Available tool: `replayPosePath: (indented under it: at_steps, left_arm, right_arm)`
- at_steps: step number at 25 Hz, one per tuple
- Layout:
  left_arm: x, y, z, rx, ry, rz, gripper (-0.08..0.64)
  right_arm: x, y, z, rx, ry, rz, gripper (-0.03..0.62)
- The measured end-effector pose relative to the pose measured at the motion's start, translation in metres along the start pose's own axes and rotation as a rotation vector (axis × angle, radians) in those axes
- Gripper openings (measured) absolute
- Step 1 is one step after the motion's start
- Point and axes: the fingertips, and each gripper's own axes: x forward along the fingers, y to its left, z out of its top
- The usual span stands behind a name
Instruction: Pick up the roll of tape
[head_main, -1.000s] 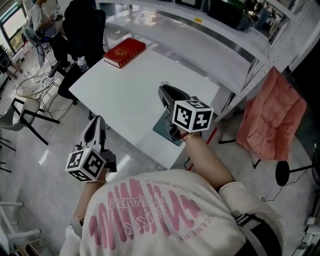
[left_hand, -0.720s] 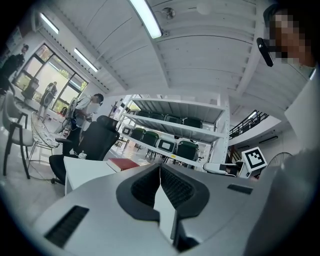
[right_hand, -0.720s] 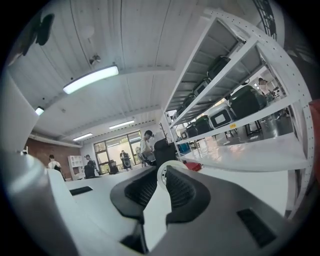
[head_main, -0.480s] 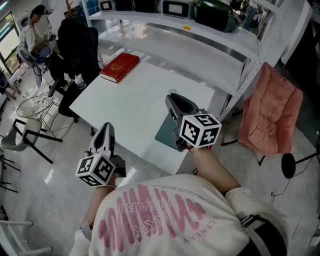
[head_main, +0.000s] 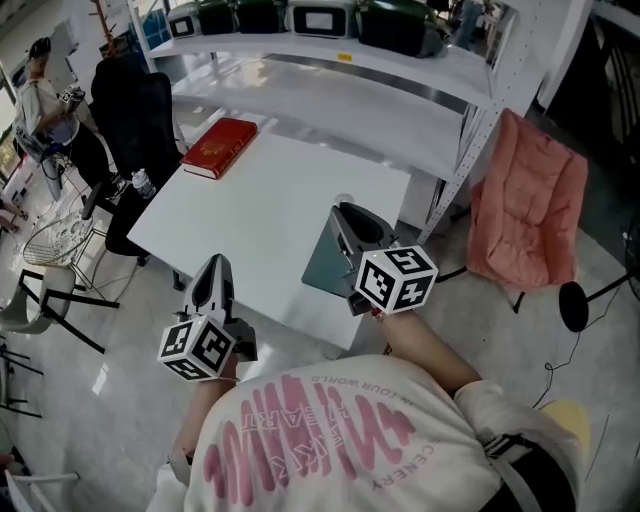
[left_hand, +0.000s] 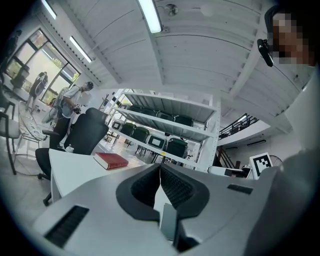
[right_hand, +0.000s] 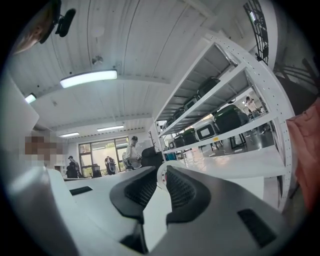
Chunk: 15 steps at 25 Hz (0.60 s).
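Observation:
The roll of tape (right_hand: 160, 173) is a small white ring, and it sits between the fingertips of my right gripper (right_hand: 161, 181), which is shut on it. In the head view the right gripper (head_main: 347, 222) is held level over the near right part of the white table (head_main: 260, 200), and the tape is barely visible at its tip. My left gripper (head_main: 215, 268) hangs just off the table's near left edge, over the floor. In the left gripper view its jaws (left_hand: 160, 170) meet at the tips with nothing between them.
A red book (head_main: 219, 146) lies at the table's far left corner. A dark grey-green mat (head_main: 322, 265) lies under the right gripper. White shelving (head_main: 330, 70) stands behind the table, a pink chair (head_main: 525, 200) to the right, and a black office chair (head_main: 135, 110) with people to the left.
The right gripper has drifted toward the table's near right side with the tape still held. The left gripper has shifted slightly along the near edge. The head view has tilted.

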Motion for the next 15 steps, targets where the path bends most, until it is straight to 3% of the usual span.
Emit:
replayPosePath:
  at_steps: [15]
  left_arm:
    - [-0.027,0.006,0.026,0.008,0.046,-0.057,0.025]
  right_arm:
    - [-0.036,0.023,-0.010,0.067,0.020,-0.125,0.075]
